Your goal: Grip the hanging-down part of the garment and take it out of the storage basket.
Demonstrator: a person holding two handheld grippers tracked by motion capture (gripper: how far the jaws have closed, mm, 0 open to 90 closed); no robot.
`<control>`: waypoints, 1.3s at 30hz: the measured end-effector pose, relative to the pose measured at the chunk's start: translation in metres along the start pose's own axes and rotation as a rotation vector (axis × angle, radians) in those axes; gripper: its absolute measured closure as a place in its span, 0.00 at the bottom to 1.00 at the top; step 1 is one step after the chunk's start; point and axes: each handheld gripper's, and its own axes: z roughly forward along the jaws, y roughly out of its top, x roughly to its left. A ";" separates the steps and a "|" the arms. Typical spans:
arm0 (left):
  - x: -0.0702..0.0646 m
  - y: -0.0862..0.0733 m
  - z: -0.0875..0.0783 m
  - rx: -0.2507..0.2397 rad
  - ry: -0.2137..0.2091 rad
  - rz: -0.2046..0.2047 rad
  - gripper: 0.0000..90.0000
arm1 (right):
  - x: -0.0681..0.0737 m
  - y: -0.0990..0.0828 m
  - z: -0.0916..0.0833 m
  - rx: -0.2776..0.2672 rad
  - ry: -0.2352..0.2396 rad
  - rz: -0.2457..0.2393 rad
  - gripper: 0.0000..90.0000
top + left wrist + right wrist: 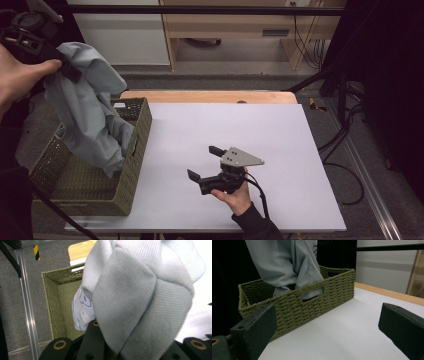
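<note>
The left gripper (60,67) is clamped on a pale blue-grey garment (87,107), high above the left end of the woven basket (132,175). The cloth bunches over the jaws in the left gripper view, likely because it was pinched at a fold rather than an edge. From that pinch the garment hangs down, and its lowest folds still dip inside the basket, so it is judged only partly lifted out. A second, patterned white cloth (82,310) lies in the basket below it (its shape is hard to make out).

The right gripper (207,162) rests low over the white table (280,150) just to the right of the basket, jaws spread wide and empty, pointing toward the basket's side with the handle slot (312,293). It seems held there ready to take a hanging edge.
</note>
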 end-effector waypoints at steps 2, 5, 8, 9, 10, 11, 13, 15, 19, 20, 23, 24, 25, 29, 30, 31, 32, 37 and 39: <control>0.001 0.001 -0.001 0.005 0.003 -0.003 0.89 | 0.004 0.003 0.015 0.008 0.020 -0.004 0.03; 0.002 0.002 0.000 0.008 0.001 -0.001 0.89 | 0.008 0.006 0.030 0.009 0.036 -0.006 0.03; 0.002 0.003 0.001 0.006 -0.004 -0.003 0.89 | 0.010 0.010 0.040 0.007 0.041 -0.003 0.03; 0.003 0.003 0.002 0.011 -0.002 0.000 0.89 | 0.013 0.013 0.049 0.001 0.052 -0.005 0.04; 0.003 0.003 0.002 0.011 -0.002 0.000 0.89 | 0.013 0.013 0.049 0.001 0.052 -0.005 0.04; 0.002 0.004 0.002 0.012 -0.005 -0.001 0.89 | 0.017 0.016 0.061 0.004 0.064 -0.004 0.04; 0.000 0.005 0.003 0.015 -0.004 0.003 0.89 | 0.019 0.018 0.070 0.005 0.070 -0.008 0.04; -0.001 0.006 0.004 0.021 -0.006 0.008 0.89 | 0.023 0.020 0.080 0.014 0.081 0.011 0.05; -0.001 0.006 0.005 0.025 -0.008 0.010 0.89 | 0.029 0.021 0.097 0.025 0.100 0.008 0.05; -0.001 0.006 0.006 0.026 -0.005 0.011 0.89 | 0.029 0.021 0.097 0.025 0.100 0.008 0.05; 0.000 0.006 0.006 0.028 -0.005 0.009 0.89 | 0.035 0.022 0.112 0.037 0.103 -0.011 0.06; 0.000 0.006 0.006 0.028 -0.005 0.009 0.89 | 0.035 0.022 0.112 0.037 0.103 -0.011 0.06; 0.000 0.006 0.006 0.028 -0.003 0.005 0.89 | 0.036 0.022 0.119 0.031 0.107 -0.018 0.07; 0.001 0.005 0.008 0.035 -0.001 0.006 0.89 | 0.040 0.019 0.134 0.044 0.120 -0.021 0.08; 0.001 0.005 0.008 0.036 -0.001 0.006 0.89 | 0.041 0.019 0.136 0.045 0.127 -0.010 0.08; 0.001 0.005 0.009 0.038 -0.001 0.006 0.89 | 0.042 0.018 0.139 0.050 0.129 -0.018 0.08; 0.001 0.005 0.009 0.038 -0.001 0.006 0.89 | 0.043 0.018 0.141 0.057 0.129 -0.027 0.08; 0.000 0.006 0.009 0.037 -0.002 0.009 0.89 | 0.048 0.018 0.153 0.063 0.135 -0.019 0.08; -0.001 0.006 0.009 0.037 -0.001 0.013 0.89 | 0.050 0.018 0.161 0.058 0.141 -0.012 0.09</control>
